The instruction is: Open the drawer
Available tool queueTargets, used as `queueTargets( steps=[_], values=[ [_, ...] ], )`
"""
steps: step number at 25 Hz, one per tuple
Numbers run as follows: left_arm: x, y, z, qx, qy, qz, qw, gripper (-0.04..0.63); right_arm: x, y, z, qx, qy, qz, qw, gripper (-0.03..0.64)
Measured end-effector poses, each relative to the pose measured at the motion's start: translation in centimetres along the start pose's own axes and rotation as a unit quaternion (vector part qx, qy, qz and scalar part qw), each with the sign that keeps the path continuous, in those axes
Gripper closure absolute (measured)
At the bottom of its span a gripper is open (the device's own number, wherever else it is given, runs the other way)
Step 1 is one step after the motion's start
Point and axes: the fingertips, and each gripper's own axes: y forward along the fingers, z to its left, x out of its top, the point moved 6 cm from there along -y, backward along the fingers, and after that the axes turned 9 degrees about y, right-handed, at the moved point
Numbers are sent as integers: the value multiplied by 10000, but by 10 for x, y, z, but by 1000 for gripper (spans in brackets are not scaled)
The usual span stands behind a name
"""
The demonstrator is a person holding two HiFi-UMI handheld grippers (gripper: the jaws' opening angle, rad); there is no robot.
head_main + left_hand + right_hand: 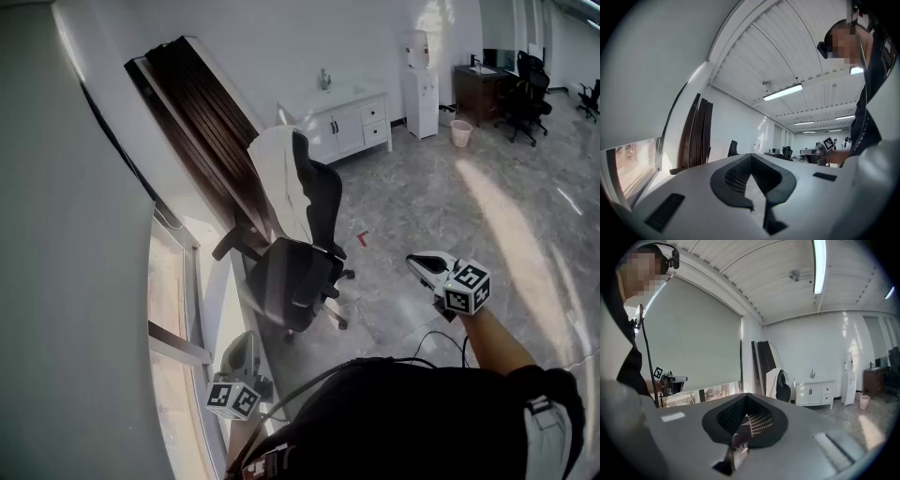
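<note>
A white cabinet (342,117) with a small column of drawers (375,112) stands against the far wall, across the room from me; it also shows in the right gripper view as the cabinet (814,392). My right gripper (413,260) is held out over the floor, pointing towards that side of the room, jaws together and empty (746,394). The left gripper (247,337) hangs low by the window at the lower left, also shut with nothing in it (751,154). Both are far from the drawers.
A black office chair (300,253) draped with a white cloth stands between me and the cabinet. Dark boards (202,122) lean on the left wall. A water dispenser (422,89), a pink bin (460,133) and a desk (480,89) sit at the far right.
</note>
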Motion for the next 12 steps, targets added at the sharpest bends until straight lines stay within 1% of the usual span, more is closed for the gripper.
queueTargets(
  steps=[12],
  values=[
    [0,-2,-3,-28,-22,-15,10000,595,1,-4,1,-28,-4,-28,10000,621]
  ],
)
